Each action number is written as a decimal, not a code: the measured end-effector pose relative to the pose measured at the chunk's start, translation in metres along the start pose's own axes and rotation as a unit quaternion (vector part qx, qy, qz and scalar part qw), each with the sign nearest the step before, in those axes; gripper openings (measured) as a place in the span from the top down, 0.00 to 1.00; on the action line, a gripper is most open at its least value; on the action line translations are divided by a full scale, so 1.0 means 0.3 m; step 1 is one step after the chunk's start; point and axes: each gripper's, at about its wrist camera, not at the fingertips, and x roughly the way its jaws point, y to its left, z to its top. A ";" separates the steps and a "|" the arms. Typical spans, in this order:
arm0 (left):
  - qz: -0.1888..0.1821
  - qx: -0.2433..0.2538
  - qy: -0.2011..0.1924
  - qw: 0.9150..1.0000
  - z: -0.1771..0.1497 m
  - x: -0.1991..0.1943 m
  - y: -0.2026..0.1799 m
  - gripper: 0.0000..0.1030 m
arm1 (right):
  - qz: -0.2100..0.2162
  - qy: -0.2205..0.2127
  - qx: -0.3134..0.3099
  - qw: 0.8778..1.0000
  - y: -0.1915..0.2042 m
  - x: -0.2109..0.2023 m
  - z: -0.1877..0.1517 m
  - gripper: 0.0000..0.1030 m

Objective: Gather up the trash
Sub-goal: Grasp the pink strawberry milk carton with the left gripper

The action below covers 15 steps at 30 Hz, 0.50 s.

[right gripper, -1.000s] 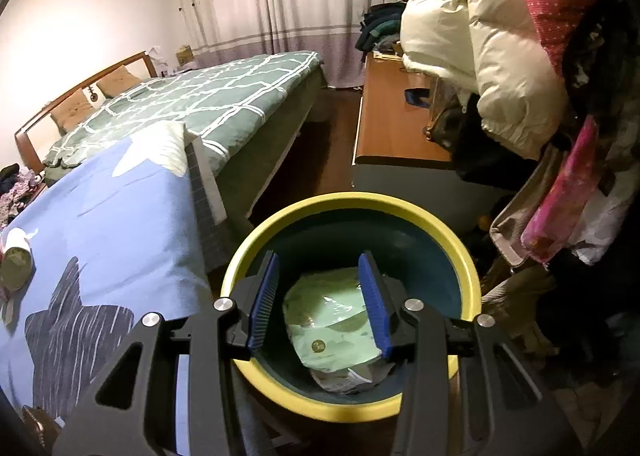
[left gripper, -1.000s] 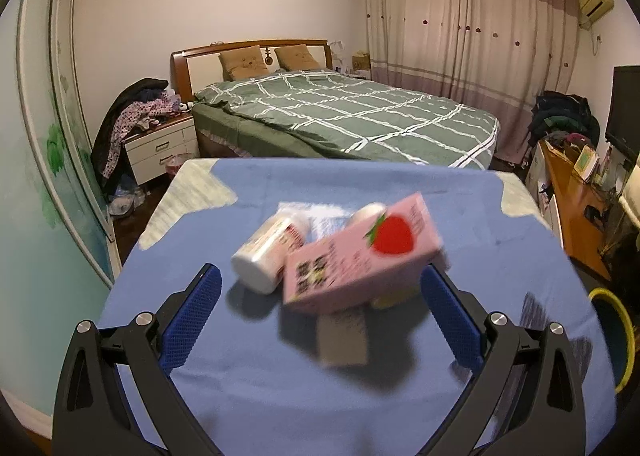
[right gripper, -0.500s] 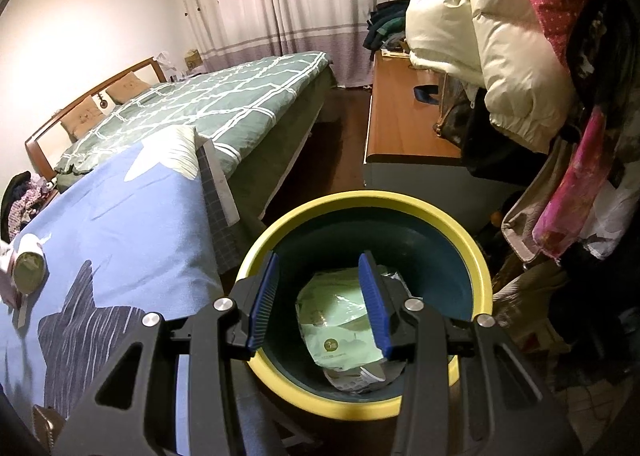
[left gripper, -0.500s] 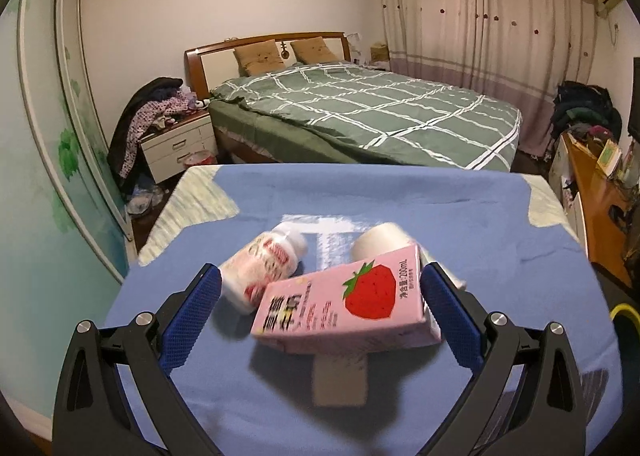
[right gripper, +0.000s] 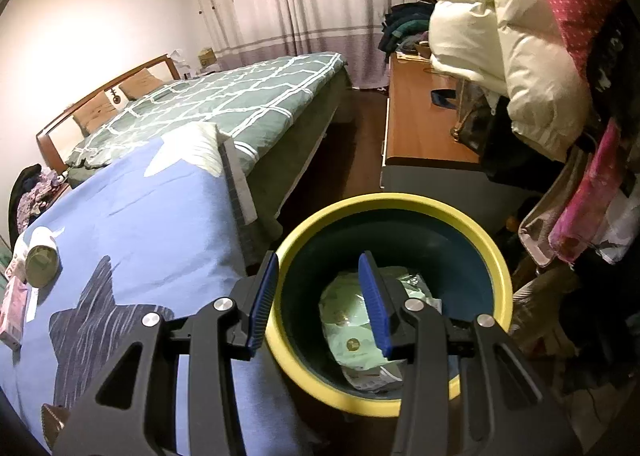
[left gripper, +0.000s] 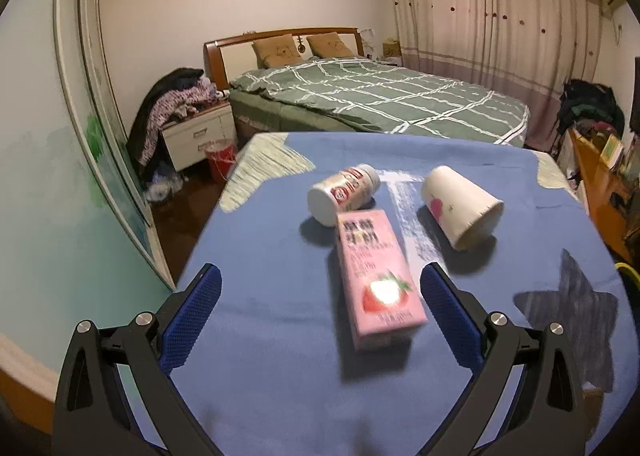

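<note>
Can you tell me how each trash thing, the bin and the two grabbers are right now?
pink strawberry carton: lying flat on the blue cloth, not gripped.
white bottle: tipped on its side, touching the carton.
paper cup: on its side, empty.
yellow-rimmed bin: uncovered, green wrapper inside.
left gripper: open, empty.
right gripper: open over the bin, empty.

carton [left gripper: 374, 276]: pink, strawberry printed | cup [left gripper: 462, 206]: white, pink heart | desk cloth [left gripper: 272, 296]: blue, dark star | bin [right gripper: 390, 208]: yellow-rimmed, teal inside

Blue table cloth [left gripper: 260, 316] under carton [left gripper: 376, 276], bottle [left gripper: 344, 194], cup [left gripper: 460, 204]
</note>
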 end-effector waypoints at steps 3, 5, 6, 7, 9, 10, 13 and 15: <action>-0.015 -0.001 0.009 1.000 -0.045 -0.008 -0.024 0.05 | 0.004 -0.001 -0.003 1.000 0.008 -0.004 0.000 0.61; -0.015 0.006 0.016 1.000 -0.060 0.012 -0.052 0.05 | 0.007 -0.001 -0.002 1.000 0.007 -0.004 -0.001 0.61; -0.014 0.010 0.020 1.000 -0.062 0.025 -0.064 0.05 | 0.008 0.000 -0.001 1.000 0.005 -0.004 -0.001 0.61; -0.014 0.013 0.022 1.000 -0.064 0.041 -0.076 0.05 | 0.009 0.000 0.000 1.000 0.000 -0.002 -0.001 0.61; -0.003 0.020 0.030 0.999 -0.063 0.085 -0.099 0.05 | 0.011 0.001 0.004 1.000 -0.010 -0.001 -0.002 0.61; 0.002 0.021 0.034 0.999 -0.062 0.107 -0.109 0.05 | 0.010 0.001 0.005 1.000 -0.016 -0.001 -0.002 0.61; 0.013 0.014 0.042 0.999 -0.057 0.156 -0.117 0.10 | 0.011 0.000 0.010 1.000 -0.032 0.003 0.002 0.61; 0.017 0.013 0.050 0.999 -0.053 0.183 -0.118 0.16 | 0.011 0.000 0.012 1.000 -0.031 0.002 0.001 0.61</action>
